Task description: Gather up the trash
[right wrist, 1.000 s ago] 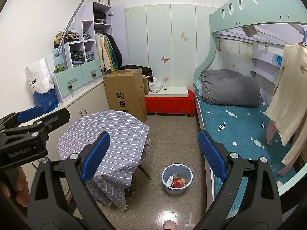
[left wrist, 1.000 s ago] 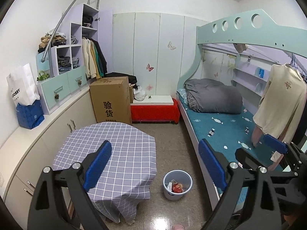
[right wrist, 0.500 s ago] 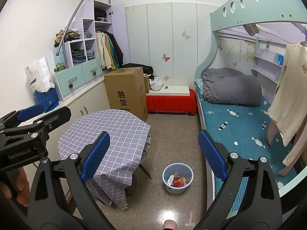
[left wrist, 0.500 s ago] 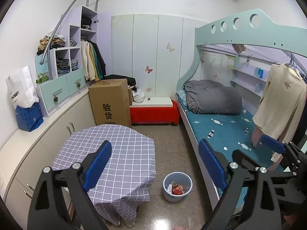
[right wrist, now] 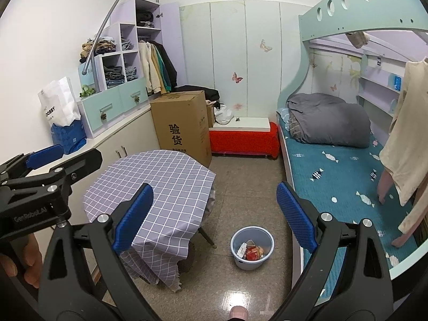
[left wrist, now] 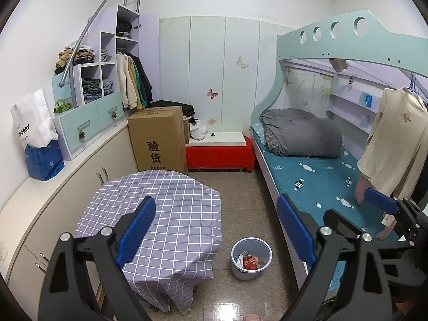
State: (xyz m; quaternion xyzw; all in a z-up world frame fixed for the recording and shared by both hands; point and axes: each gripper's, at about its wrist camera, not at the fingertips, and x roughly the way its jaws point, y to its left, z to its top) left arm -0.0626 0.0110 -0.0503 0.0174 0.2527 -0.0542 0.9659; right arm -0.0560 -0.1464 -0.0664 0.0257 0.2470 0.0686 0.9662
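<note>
A small pale blue bin (left wrist: 251, 258) (right wrist: 252, 246) stands on the floor between the table and the bed, with red and white wrappers (right wrist: 251, 251) inside. My left gripper (left wrist: 215, 227) is open and empty, held high above the table edge and the bin. My right gripper (right wrist: 214, 215) is also open and empty, well above the floor. The left gripper shows at the left edge of the right wrist view (right wrist: 40, 176), a hand under it. The right gripper's blue pad (left wrist: 381, 204) shows at the right of the left wrist view.
A round table with a grey checked cloth (left wrist: 152, 214) stands left of the bin. A bunk bed (left wrist: 307, 176) runs along the right, a garment (left wrist: 396, 144) hanging beside it. A cardboard box (left wrist: 157, 139), a red bench (left wrist: 219, 155) and white cabinets (left wrist: 80, 176) line the back and left.
Both views have pulled back and up slightly; the bin and table sit a little lower and farther. Both grippers stay open.
</note>
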